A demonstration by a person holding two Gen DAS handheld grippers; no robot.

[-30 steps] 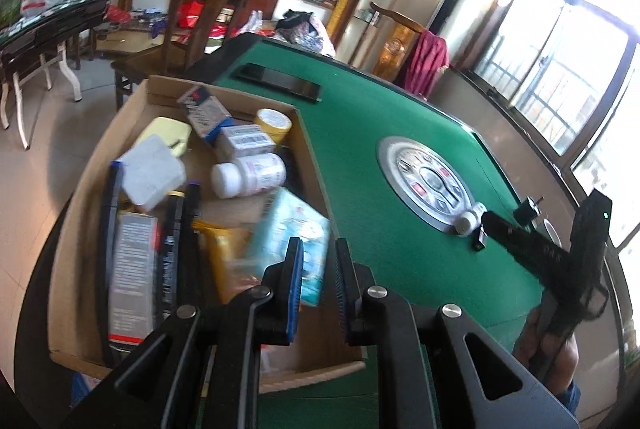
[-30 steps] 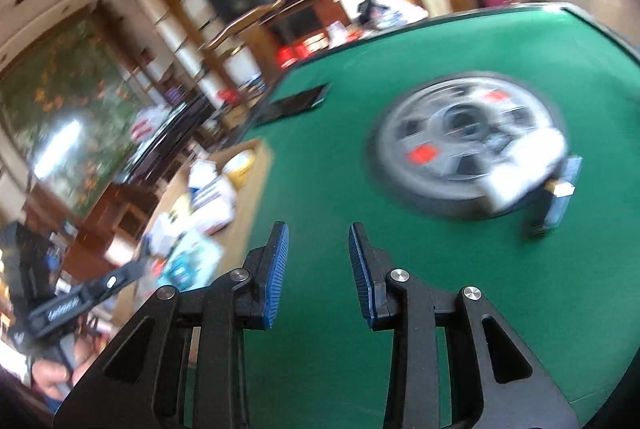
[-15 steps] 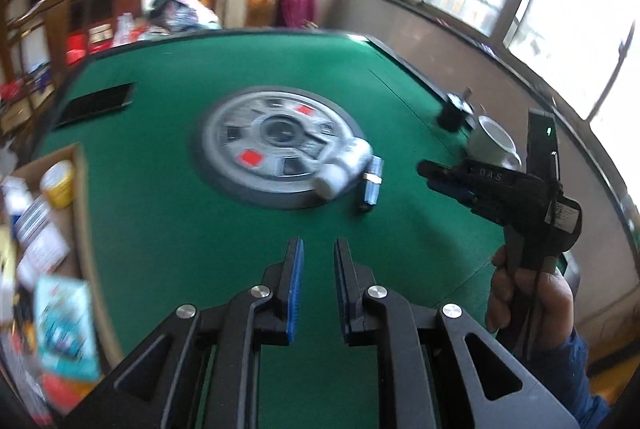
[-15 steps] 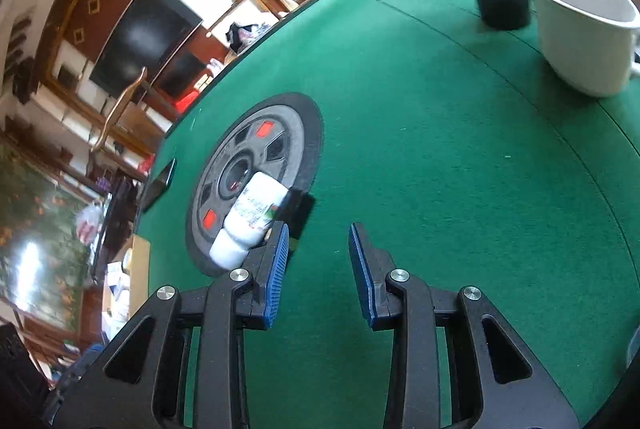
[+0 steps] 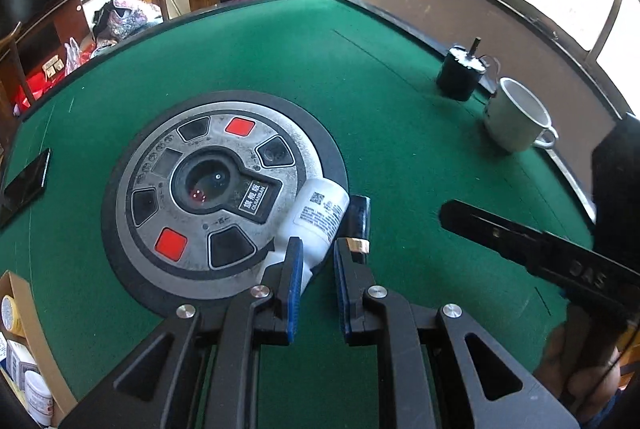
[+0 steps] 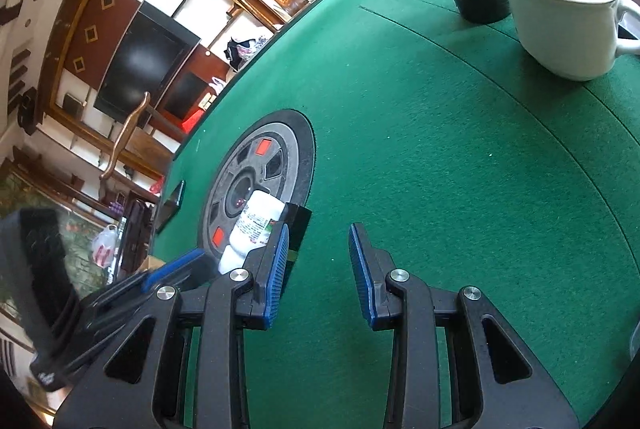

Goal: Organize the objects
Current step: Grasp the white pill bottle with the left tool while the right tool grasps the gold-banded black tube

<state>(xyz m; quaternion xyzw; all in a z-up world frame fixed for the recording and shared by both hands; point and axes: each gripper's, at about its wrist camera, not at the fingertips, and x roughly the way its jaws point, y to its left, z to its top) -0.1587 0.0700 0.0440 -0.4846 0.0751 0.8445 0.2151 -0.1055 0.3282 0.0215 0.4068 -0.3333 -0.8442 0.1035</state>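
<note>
Cardboard box (image 5: pixel 36 341) edge is seen low and far to the left of the left tongs (image 5: pixel 316 249), already stocked with small containers. Ahead and left of them the round control panel (image 5: pixel 216 189) is set in the green table (image 5: pixel 400 149). The white bottle (image 5: pixel 320 213) lies on its side just beyond the left tips, half on the panel's rim, with a dark slim box (image 5: pixel 358 225) touching its right flank. The left tongs are drawn together, only a slim gap left and nothing clamped. They would have to be spread wider than the bottle, then lowered astride its body rather than its cap, so that it is not rolled or the dark box nudged. To the right, the right tongs (image 6: pixel 318 233) are held apart and empty over bare felt, the mug (image 6: pixel 560 9) well ahead of them. Against a second ago, the left view has been swung off the box; half a second ago the bottle sat further from the tips.
</note>
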